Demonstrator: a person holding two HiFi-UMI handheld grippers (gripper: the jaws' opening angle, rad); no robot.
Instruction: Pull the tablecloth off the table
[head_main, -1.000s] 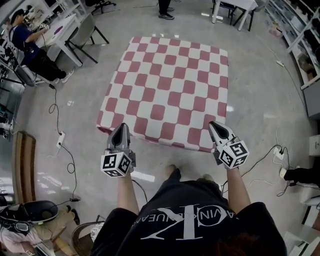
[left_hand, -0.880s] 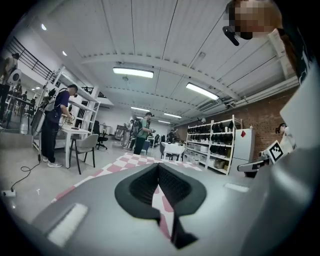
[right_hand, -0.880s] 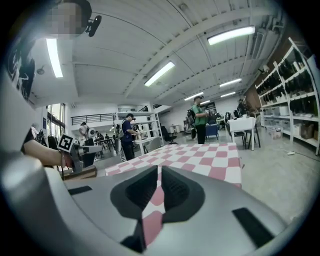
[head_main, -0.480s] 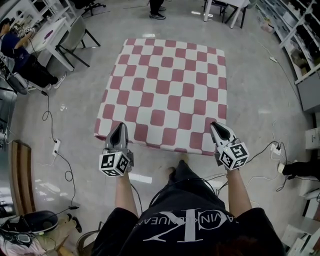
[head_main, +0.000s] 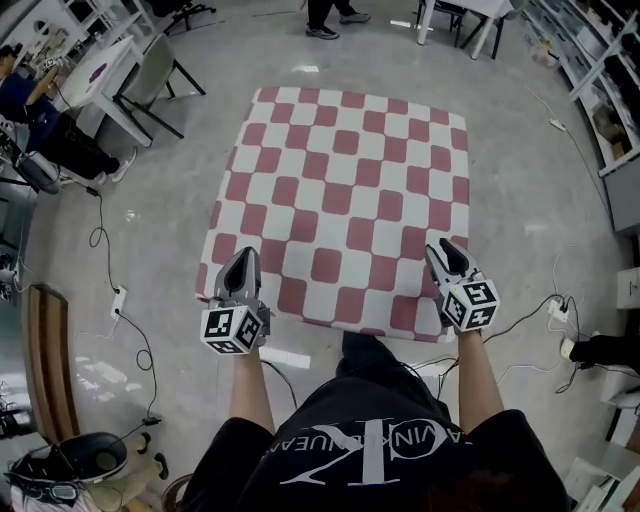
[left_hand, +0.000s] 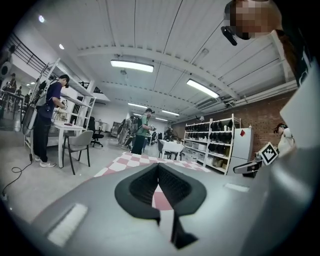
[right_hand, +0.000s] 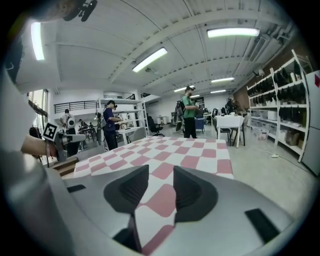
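A red-and-white checkered tablecloth (head_main: 345, 200) lies spread out flat ahead of me; whatever is under it is hidden. My left gripper (head_main: 240, 257) is at the near left corner and is shut on the cloth, which shows as a thin strip between its closed pads (left_hand: 158, 170). My right gripper (head_main: 446, 248) is at the near right corner. Its jaws are opening: a clear gap stands between the pads (right_hand: 192, 187), and the tablecloth (right_hand: 185, 150) lies loose in that gap.
A white desk with a grey chair (head_main: 150, 70) stands at the far left, with a seated person (head_main: 35, 100) beside it. Cables (head_main: 120, 290) trail over the floor at left, and a power strip (head_main: 556, 310) lies at right. Shelving (head_main: 610, 60) lines the right side.
The cloth's near edge has come closer to my body, and the whole cloth has shifted slightly right in the head view. Both grippers stay at its near corners.
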